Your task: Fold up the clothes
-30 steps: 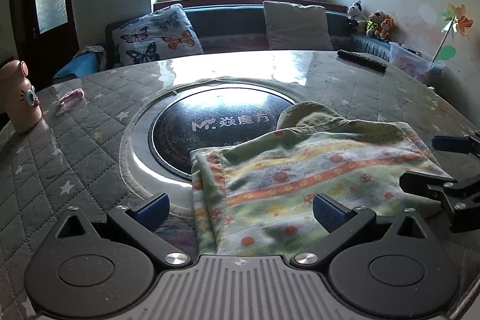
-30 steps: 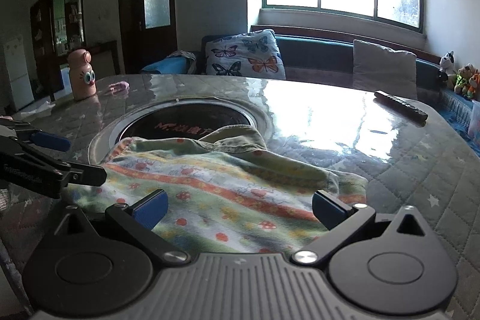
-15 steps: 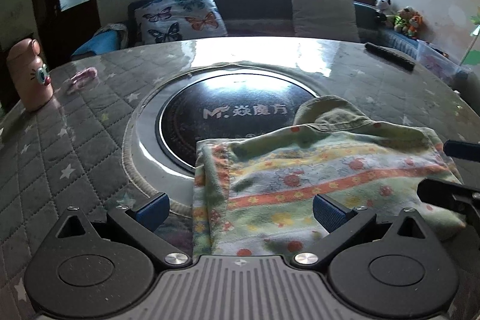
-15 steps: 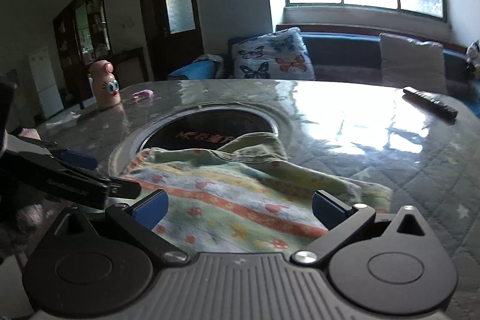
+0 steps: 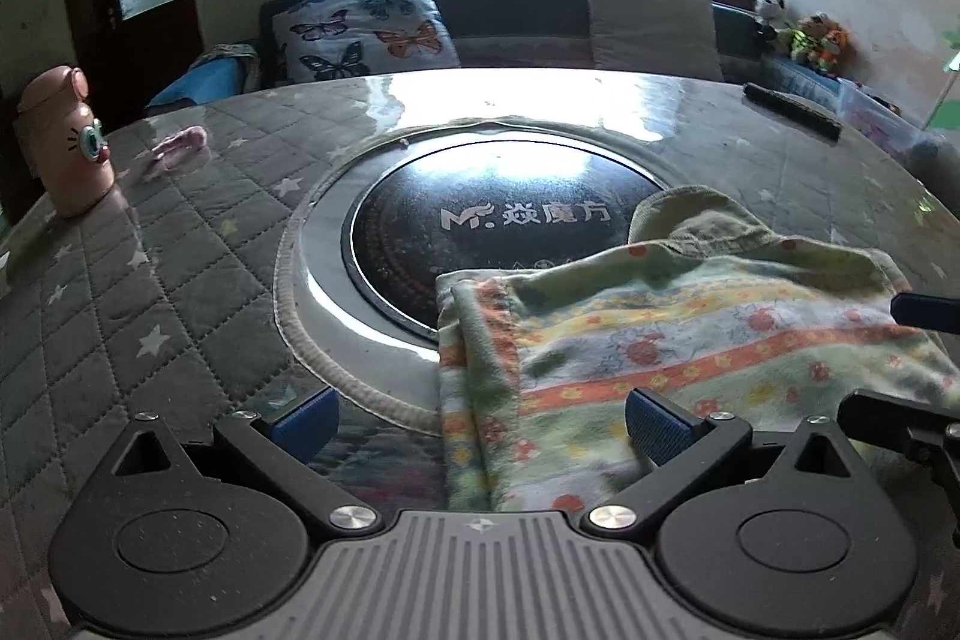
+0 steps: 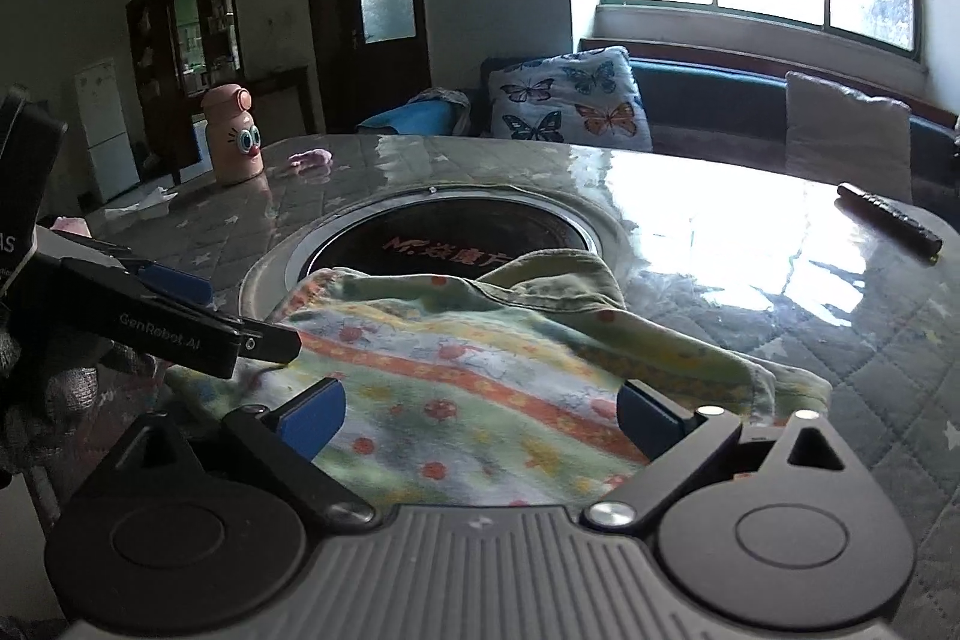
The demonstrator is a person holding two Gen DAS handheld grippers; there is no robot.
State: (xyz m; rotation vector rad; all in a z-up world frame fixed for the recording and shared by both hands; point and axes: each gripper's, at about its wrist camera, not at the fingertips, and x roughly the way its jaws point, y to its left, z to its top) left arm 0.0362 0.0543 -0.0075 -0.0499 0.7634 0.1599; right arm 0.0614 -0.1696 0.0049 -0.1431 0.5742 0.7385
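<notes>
both the left gripper [image 5: 477, 424] and right gripper [image 6: 480, 412] hover wide open, empty, over a folded flowered garment [image 5: 690, 340] partly on the round cooktop [image 5: 504, 226], fitting mid-fold or finished.

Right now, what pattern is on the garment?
Green garment with an orange floral stripe and red dots; clearest in the left wrist view.

A pink cartoon-faced bottle [image 5: 63, 142] is seen upright on the quilted counter [image 5: 180, 256], near a round black cooktop [image 5: 498, 232]. A butterfly-print cushion [image 5: 366, 25] is propped on the sofa behind.
</notes>
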